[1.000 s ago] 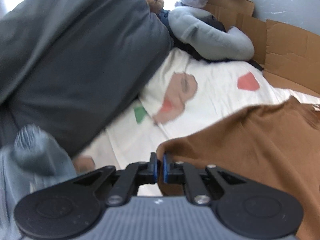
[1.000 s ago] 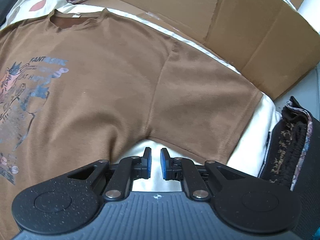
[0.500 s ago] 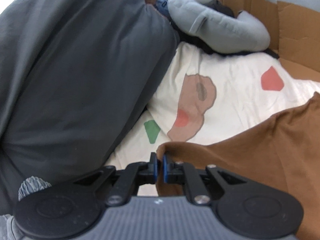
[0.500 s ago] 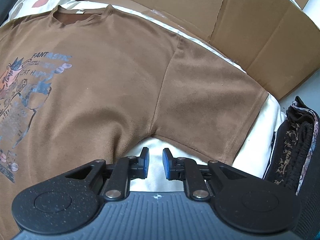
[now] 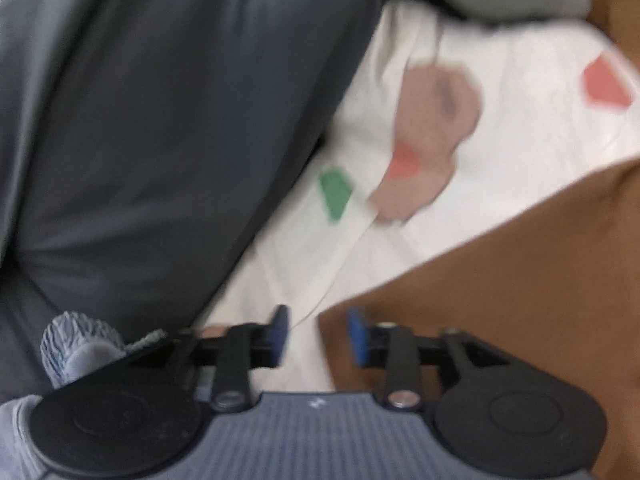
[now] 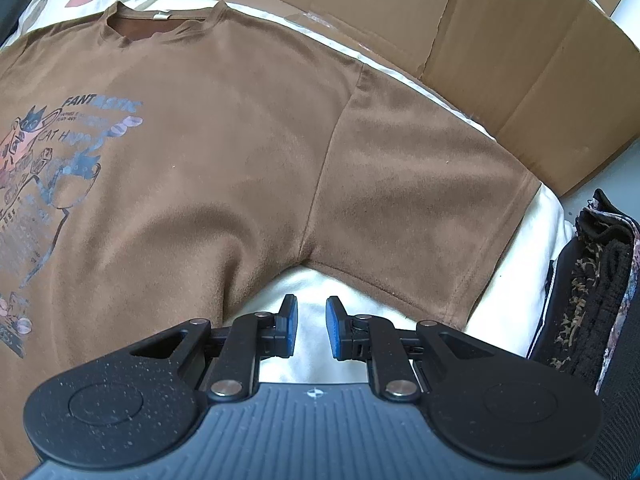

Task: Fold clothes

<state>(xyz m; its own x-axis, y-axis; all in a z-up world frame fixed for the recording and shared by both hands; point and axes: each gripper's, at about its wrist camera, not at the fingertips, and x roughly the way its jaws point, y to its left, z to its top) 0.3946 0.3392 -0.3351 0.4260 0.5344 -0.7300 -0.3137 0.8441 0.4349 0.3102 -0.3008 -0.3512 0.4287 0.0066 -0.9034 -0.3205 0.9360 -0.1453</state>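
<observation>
On white sheet (image 6: 516, 292): brown T-shirt (image 6: 240, 152) ahead of both released grippers (image 5: 318, 336) (image 6: 311, 328).

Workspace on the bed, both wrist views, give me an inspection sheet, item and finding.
Surface: white sheet with coloured patches.
Job's things: brown T-shirt spread flat, print side up, collar away from the camera; its right sleeve lies out to the side. One corner lies between the left tongs' blue pads, no longer pinched.
Clutter: dark grey bedding; folded dark patterned clothes at the right edge.
Grippers: left tongs have just been opening, pads off the shirt. Right tongs open over bare sheet below the armpit, holding nothing.
Cables: nothing seen.
Surroundings: cardboard panels along the far side.
</observation>
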